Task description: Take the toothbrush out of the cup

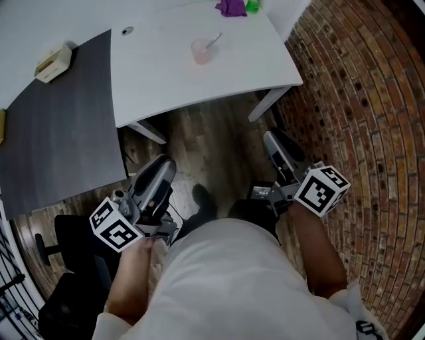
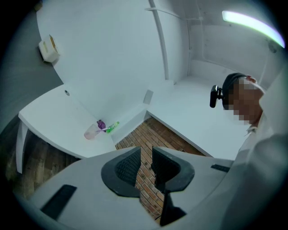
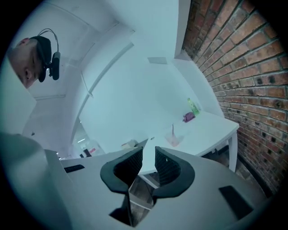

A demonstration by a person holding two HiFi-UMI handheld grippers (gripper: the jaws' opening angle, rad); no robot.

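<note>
Tools are counted as two, both held low by the person's body, above the wooden floor (image 1: pixel 212 156) and well apart from the white surface (image 1: pixel 166 73). The left tool (image 1: pixel 161 169) is clenched almost shut. In the left gripper view its two jaws are parted only by a narrow slit, nothing is held between them, and brickwork (image 2: pixel 135 137) is seen through the slit. The right tool (image 1: pixel 271 141) is drawn in likewise, with a thin gap between its two jaws and nothing gripped. One marker cube is carried on each tool, the left cube (image 1: pixel 114 226) and the right cube (image 1: pixel 321 188).

One pink translucent cup (image 1: pixel 201 51) is stood upright on the white surface, toward its far right part. One toothbrush (image 1: pixel 214 41) is lodged in the cup, leaned so that its upper end passes over the rim toward the right. Beyond the cup, at the far edge, one purple thing (image 1: pixel 230 7) and one green thing (image 1: pixel 252 6) are set just beside each other; what they are cannot be told. One dark grey mat (image 1: pixel 60 133) is laid over the left part of the surface, and one beige box (image 1: pixel 53 61) is placed at its far corner. One small dark round spot (image 1: pixel 127 30) is seen on the white part near the mat's edge. The brickwork is found along the right side.
</note>
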